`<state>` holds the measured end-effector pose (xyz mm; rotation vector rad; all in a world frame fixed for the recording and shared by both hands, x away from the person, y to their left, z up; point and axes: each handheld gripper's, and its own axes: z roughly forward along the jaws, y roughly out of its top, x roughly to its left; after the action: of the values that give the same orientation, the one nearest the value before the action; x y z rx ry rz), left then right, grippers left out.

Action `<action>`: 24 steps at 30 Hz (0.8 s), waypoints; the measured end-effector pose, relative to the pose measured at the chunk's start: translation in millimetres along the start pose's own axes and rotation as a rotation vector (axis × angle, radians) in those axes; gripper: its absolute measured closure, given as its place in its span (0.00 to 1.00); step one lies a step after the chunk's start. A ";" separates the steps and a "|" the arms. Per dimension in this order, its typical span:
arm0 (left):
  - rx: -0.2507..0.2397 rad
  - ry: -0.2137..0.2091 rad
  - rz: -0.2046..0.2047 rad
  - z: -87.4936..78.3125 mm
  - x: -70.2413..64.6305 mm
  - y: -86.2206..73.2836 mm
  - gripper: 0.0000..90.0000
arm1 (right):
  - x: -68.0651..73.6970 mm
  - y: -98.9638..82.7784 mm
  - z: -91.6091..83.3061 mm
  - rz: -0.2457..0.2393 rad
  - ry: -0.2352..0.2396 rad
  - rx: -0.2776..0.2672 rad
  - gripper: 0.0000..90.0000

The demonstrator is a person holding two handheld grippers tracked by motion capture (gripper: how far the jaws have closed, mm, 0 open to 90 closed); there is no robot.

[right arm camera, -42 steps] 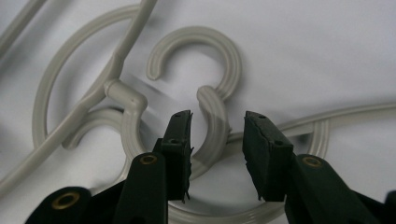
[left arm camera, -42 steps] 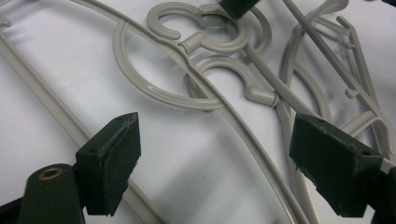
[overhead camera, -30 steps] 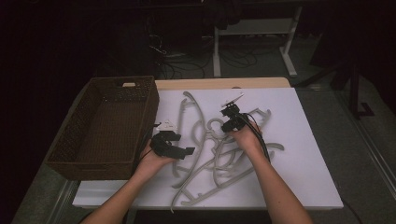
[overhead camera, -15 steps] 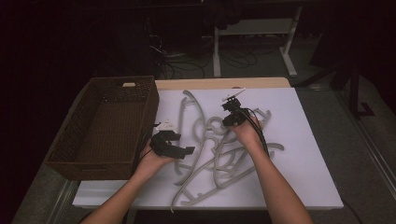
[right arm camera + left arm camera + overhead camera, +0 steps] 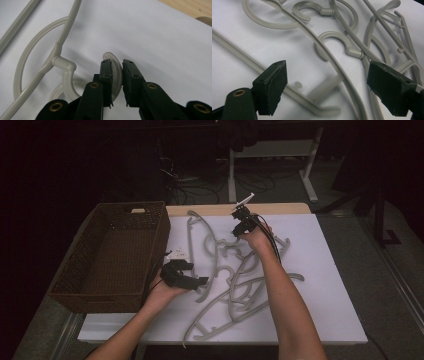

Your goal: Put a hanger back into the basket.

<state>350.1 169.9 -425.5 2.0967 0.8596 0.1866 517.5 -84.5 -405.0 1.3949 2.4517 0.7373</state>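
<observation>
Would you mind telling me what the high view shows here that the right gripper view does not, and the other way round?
High view: the brown wicker basket, the left gripper with jaws open over the pile of grey hangers, and both forearms. Right gripper view: close up, the right gripper has its jaws nearly shut around a hanger hook. Both share the white table top and grey hangers.

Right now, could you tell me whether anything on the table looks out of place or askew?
Yes: the grey hangers lie in a tangled heap on the white sheet, hooks and arms crossing at all angles. The basket beside them holds none. Nothing looks broken.
</observation>
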 end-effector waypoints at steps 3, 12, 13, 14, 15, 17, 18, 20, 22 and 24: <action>-0.002 -0.002 -0.001 -0.4 0.1 0.1 0.19 | -5.3 -0.4 11.4 0.020 0.002 -0.009 0.81; 0.001 -0.002 0.002 -1.0 -1.1 -0.2 0.19 | 27.1 -16.4 -15.9 0.005 0.060 -0.049 0.66; 0.003 -0.002 0.004 -1.1 -1.7 -0.3 0.19 | 33.3 -19.6 -17.8 0.002 0.069 -0.039 0.66; 0.004 -0.001 0.005 -1.4 -2.2 -0.5 0.19 | 39.0 -23.0 -18.9 -0.003 0.087 -0.035 0.66; 0.003 -0.001 0.004 -1.6 -2.8 -0.7 0.19 | 43.0 -25.5 -18.9 -0.004 0.102 -0.031 0.66; 0.004 -0.001 0.005 -1.6 -4.3 -1.3 0.19 | 55.1 -32.3 -17.2 -0.009 0.120 -0.012 0.65; 0.004 -0.002 0.003 -1.5 -4.6 -1.5 0.19 | 60.2 -35.7 -15.3 -0.005 0.125 -0.005 0.65; 0.007 -0.002 0.004 -1.7 -5.6 -2.4 0.19 | 67.2 -39.5 -12.1 -0.010 0.140 0.008 0.63; 0.011 -0.003 0.008 -1.7 -6.5 -3.1 0.19 | 74.2 -42.6 -7.6 -0.008 0.145 0.021 0.62; 0.010 -0.004 0.005 -1.4 -6.8 -3.1 0.19 | 78.3 -44.3 -2.4 0.000 0.151 0.023 0.61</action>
<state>342.8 167.8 -425.8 2.1083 0.8547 0.1813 442.8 -37.3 -422.4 1.3953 2.5813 0.8454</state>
